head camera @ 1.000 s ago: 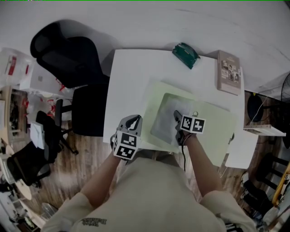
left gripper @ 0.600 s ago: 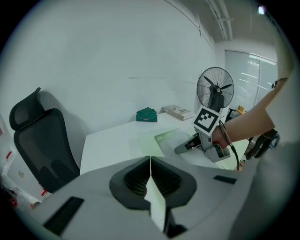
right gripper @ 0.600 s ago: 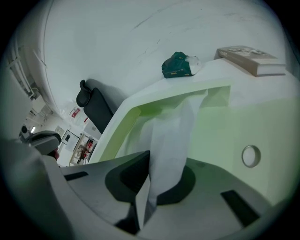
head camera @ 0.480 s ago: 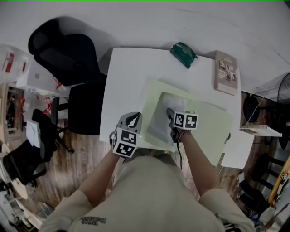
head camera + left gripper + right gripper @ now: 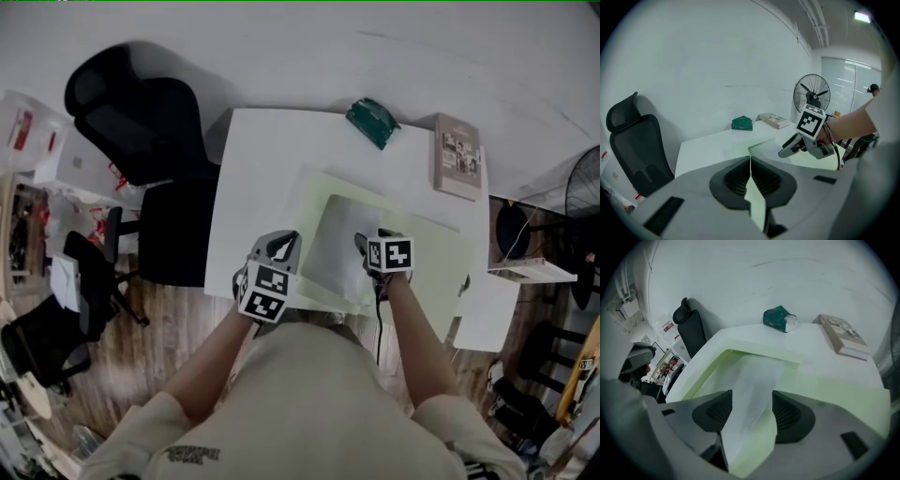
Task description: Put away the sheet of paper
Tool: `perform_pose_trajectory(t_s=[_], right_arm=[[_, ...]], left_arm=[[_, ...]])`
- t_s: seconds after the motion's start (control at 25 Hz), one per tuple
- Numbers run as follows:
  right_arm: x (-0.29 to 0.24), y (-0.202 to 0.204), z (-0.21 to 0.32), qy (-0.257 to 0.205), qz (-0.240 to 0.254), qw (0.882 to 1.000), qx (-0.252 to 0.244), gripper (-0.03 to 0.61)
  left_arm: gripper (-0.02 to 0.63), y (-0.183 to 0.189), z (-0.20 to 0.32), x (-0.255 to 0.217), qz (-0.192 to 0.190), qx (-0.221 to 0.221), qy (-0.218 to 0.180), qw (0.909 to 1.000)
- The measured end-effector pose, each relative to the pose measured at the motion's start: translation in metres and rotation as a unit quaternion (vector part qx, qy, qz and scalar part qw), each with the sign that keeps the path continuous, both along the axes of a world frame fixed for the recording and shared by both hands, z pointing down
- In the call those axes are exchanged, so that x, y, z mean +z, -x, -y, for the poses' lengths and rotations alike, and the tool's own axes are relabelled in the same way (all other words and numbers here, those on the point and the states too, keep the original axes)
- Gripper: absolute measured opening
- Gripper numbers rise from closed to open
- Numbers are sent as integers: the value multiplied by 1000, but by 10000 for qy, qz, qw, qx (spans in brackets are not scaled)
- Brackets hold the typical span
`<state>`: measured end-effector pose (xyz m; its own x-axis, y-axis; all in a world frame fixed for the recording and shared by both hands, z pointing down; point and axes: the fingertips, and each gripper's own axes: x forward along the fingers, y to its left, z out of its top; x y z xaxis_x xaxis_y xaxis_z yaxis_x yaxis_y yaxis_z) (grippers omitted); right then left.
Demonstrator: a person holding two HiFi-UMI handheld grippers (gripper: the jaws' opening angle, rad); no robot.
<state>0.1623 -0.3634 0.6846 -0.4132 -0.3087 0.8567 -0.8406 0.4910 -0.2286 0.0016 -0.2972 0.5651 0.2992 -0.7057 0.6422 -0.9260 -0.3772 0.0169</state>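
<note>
White sheet of paper (image 5: 333,251), lying on the pale green folder (image 5: 433,261) atop the white table (image 5: 261,157); left gripper (image 5: 284,240) clamped on the folder's near-left edge; right gripper (image 5: 362,244), jaws just opened wide, over the sheet, which shows between them unpinched.

No legible text, number or brand in any view. Print is present but too small or blurred to read: dark lettering on the person's shirt (image 5: 195,457), the cover of the book (image 5: 457,156) on the table's far right corner, and a red-and-white label (image 5: 21,131) on a box left of the chair. The square markers (image 5: 394,253) carry only black-and-white patterns, no characters.
</note>
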Motion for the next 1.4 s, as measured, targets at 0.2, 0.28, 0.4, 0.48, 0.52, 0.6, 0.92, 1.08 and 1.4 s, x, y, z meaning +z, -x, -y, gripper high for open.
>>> perform_pose_trajectory(t_s=[0.2,0.28,0.4,0.48,0.52,0.6,0.92,1.08,1.4], right_arm=[[-48,-14,6,-417,362,9980,309,264],[-71,-16,6,-609,535,9961,344,256],[-105,-17,6,-912,768,9922,354,236],[-131,-20,6,-1206,784,9892,297,223],[-143,-22,7,-1373,748,9874,248,215],[-167,-26,8,-1681,719,9830,182,195],[-265,-39,1,-2934,796,9523,257,118],[-312,-44,-10,-3389,1113,9336,355,83],[-387,-59,-38,-4186,1671,8918,402,31]], left_arm=[[21,-2,5,-14,62,102,-198,9997],[21,-1,9,-23,122,132,-306,9994],[21,-1,15,-38,216,186,-505,9983],[21,-3,19,-51,143,191,-577,9980],[21,-5,20,-58,9,163,-584,9982],[21,-6,25,-73,-288,87,-624,9976],[21,-10,31,-136,-263,161,-1240,9918],[21,-12,30,-158,-498,163,-1360,9893],[21,-21,24,-216,-514,335,-1928,9793]])
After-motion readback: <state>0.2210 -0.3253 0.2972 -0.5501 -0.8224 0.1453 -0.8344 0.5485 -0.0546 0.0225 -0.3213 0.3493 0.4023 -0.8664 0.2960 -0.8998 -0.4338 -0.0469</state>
